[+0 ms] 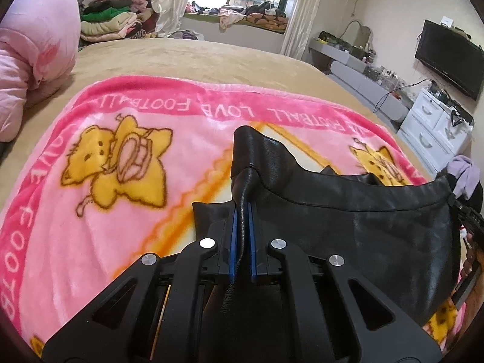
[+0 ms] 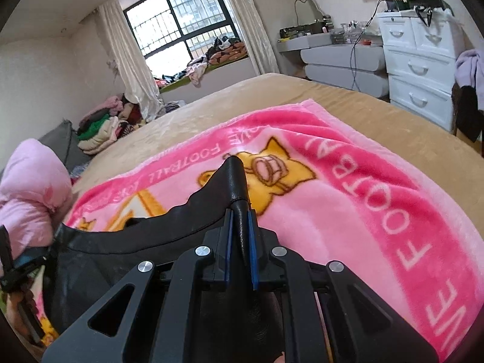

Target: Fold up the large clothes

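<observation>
A black leather-like garment (image 1: 348, 211) hangs stretched between my two grippers above a pink cartoon blanket (image 1: 121, 181) on the bed. My left gripper (image 1: 242, 208) is shut on one corner of the garment, which sticks up past the blue pads. My right gripper (image 2: 240, 211) is shut on the other corner of the garment (image 2: 121, 260). The right gripper shows at the right edge of the left wrist view (image 1: 469, 220). The left gripper shows at the left edge of the right wrist view (image 2: 12, 266). The blanket (image 2: 348, 211) lies spread under both.
A pink padded jacket (image 1: 33, 45) lies at the left on the tan bed cover (image 1: 181, 57). Piled clothes (image 1: 115, 18) sit at the far side by the window. A white drawer unit (image 2: 420, 72), a grey dresser (image 2: 341, 57) and a wall TV (image 1: 450, 57) stand on the right.
</observation>
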A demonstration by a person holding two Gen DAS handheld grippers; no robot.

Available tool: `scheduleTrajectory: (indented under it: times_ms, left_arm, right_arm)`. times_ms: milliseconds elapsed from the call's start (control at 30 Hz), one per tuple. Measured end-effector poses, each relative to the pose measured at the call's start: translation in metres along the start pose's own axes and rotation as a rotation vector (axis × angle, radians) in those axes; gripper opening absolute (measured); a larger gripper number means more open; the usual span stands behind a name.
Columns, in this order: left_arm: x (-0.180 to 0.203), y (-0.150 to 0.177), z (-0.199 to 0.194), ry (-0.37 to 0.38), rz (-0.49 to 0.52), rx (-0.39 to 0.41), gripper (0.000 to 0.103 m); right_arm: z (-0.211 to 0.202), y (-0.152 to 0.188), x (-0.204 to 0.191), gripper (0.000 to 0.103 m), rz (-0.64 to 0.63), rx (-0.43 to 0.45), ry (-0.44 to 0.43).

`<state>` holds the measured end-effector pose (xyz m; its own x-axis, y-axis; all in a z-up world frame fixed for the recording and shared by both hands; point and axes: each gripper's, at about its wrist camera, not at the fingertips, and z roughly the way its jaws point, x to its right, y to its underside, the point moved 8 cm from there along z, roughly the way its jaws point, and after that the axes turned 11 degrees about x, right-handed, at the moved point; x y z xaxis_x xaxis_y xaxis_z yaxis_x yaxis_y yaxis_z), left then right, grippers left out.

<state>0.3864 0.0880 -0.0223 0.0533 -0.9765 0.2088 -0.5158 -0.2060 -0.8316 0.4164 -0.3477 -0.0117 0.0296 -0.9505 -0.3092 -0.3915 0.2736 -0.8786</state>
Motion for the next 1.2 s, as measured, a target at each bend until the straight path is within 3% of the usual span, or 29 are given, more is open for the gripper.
scheduleTrajectory:
  times_ms: [167, 533, 900, 1000, 1100, 1167, 1200]
  left_arm:
    - [0.004, 0.004, 0.014, -0.028, 0.037, -0.022, 0.001]
    - [-0.001, 0.017, 0.031, -0.062, 0.054, -0.064, 0.005]
    - [-0.005, 0.022, 0.038, -0.082, 0.073, -0.088, 0.010]
    - [-0.005, 0.021, 0.037, -0.086, 0.074, -0.083, 0.014]
    - [-0.009, 0.014, 0.029, -0.086, 0.047, -0.054, 0.026]
    - [-0.014, 0.009, 0.018, -0.085, 0.022, -0.028, 0.048]
    - [-0.014, 0.008, 0.016, -0.080, 0.013, -0.022, 0.052]
  right_arm:
    - [0.012, 0.015, 0.010, 0.009, -0.035, -0.038, 0.069]
    - [0.028, 0.035, 0.028, 0.015, -0.025, -0.111, 0.125]
    - [0.031, 0.046, 0.041, 0.040, 0.047, -0.165, 0.141]
    - [0.030, 0.046, 0.043, 0.051, 0.060, -0.180, 0.143]
    - [0.026, 0.041, 0.045, 0.063, 0.082, -0.169, 0.129]
    - [0.021, 0.037, 0.045, 0.072, 0.084, -0.160, 0.118]
    - [0.020, 0.035, 0.045, 0.075, 0.082, -0.157, 0.117]
